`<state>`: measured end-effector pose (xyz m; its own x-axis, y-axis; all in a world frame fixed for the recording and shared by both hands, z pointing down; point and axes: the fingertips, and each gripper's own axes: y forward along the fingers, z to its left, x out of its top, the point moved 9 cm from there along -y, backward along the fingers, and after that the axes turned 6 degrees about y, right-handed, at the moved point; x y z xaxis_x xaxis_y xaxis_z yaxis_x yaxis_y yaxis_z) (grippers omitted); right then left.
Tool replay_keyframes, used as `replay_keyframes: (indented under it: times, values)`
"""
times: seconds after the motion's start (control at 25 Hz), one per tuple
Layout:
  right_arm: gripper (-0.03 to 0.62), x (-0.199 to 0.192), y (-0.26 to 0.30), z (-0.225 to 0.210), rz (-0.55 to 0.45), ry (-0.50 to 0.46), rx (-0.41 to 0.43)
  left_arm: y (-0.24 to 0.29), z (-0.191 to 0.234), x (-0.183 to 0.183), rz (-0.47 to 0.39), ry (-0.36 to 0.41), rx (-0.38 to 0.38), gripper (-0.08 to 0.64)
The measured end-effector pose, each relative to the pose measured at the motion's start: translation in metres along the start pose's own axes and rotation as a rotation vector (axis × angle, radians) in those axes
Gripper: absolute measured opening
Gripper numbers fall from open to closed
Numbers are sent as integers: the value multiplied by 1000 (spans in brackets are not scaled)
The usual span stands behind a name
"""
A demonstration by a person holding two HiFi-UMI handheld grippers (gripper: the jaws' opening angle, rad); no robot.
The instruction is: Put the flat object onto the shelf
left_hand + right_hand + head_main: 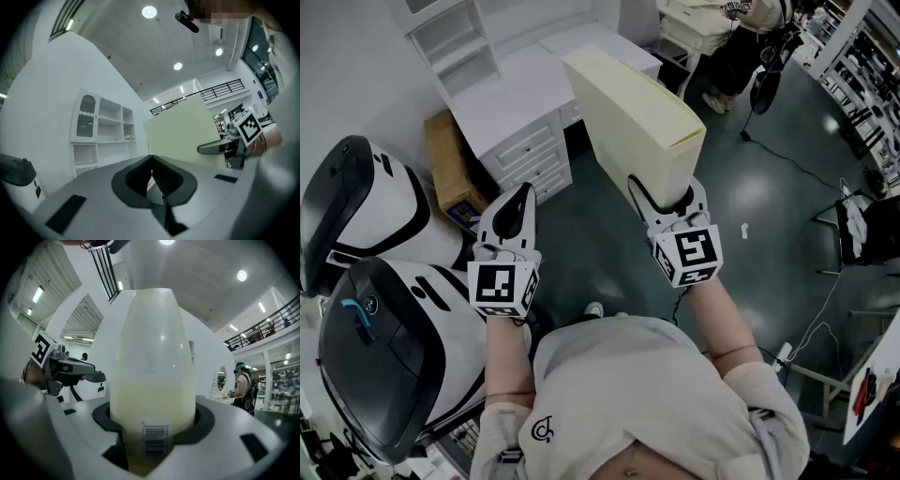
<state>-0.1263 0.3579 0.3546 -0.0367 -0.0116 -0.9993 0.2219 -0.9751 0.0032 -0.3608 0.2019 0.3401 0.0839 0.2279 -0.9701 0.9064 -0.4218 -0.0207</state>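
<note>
The flat object [630,111] is a wide, thin pale-yellow box with a barcode near its lower end. My right gripper [662,194] is shut on that lower end and holds the box upright, tilted away towards the white desk. In the right gripper view the box [152,366] fills the gap between the jaws of the right gripper [152,430]. My left gripper [523,202] hangs to the left of it, shut with nothing in it. Its closed jaws [151,164] point at the white shelf unit [101,126], which stands at the far left on the desk [455,42].
A white desk with drawers [525,112] stands below the shelf unit. A brown cardboard box [450,171] leans beside it. Two white-and-black machine housings [370,211] [389,347] crowd the left. A person [741,47] stands at the far right, and cables run over the dark floor [797,197].
</note>
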Motion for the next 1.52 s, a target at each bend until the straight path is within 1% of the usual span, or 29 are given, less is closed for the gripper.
replay_keyframes:
  times: [0.16, 0.44, 0.6, 0.8, 0.96, 1.12, 1.24, 1.52]
  values:
    - [268, -3, 8, 5, 13, 26, -2, 2, 10, -6, 1, -19, 0, 14]
    - [272, -2, 21, 8, 19, 1, -15, 13, 20, -11, -12, -32, -29, 14]
    - [276, -6, 32, 10, 29, 18, -24, 22, 29, -20, -14, -46, -41, 14]
    - [276, -9, 49, 9, 40, 35, -49, 32, 41, -30, -12, -41, -68, 14]
    - [281, -11, 66, 3, 39, 33, -63, 45, 55, -41, 3, -53, -63, 13]
    - [281, -18, 88, -12, 46, 51, -61, 62, 61, -49, 17, -54, -59, 14]
    - [281, -24, 113, -31, 45, 61, -43, 83, 64, -55, 29, -45, -39, 14]
    - [281, -33, 186, -105, 16, 56, 49, 162, 61, -61, 50, -37, 63, 14]
